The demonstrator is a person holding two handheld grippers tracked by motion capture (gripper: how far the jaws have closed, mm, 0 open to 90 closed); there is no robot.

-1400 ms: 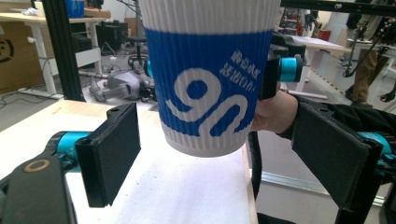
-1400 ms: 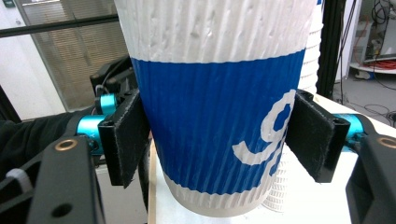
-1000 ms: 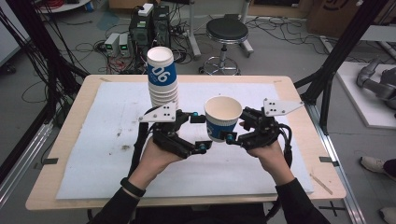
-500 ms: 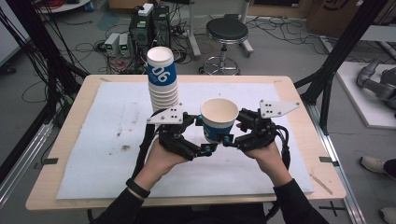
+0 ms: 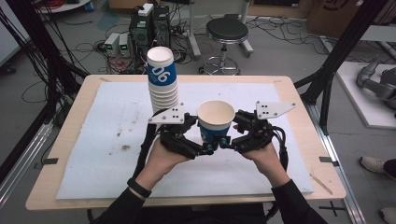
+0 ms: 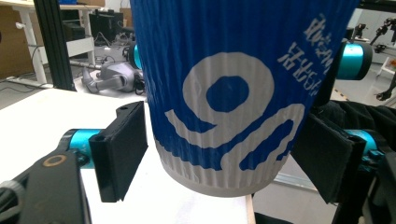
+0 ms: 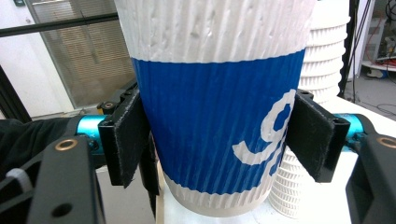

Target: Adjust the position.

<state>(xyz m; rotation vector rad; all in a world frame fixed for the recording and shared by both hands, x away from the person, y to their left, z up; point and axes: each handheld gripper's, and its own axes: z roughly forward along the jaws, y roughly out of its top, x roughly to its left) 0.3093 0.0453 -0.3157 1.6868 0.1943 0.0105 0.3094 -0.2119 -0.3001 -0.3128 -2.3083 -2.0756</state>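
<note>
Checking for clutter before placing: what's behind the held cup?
From the right gripper view, the stack of cups stands on the table just behind the held cup. The cup hides most of the stack. In the high view, the cup's inside looks empty.

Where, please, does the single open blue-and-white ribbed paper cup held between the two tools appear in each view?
High view: the single blue-and-white ribbed paper cup stands at centre, mouth up, between both hands.
Left gripper view: it takes up the upper middle, between the black pads.
Right gripper view: centre, gripped by the pads.
Shared landmark: the tall stack of ribbed paper cups, behind-left in the high view and right in the right gripper view.
</note>
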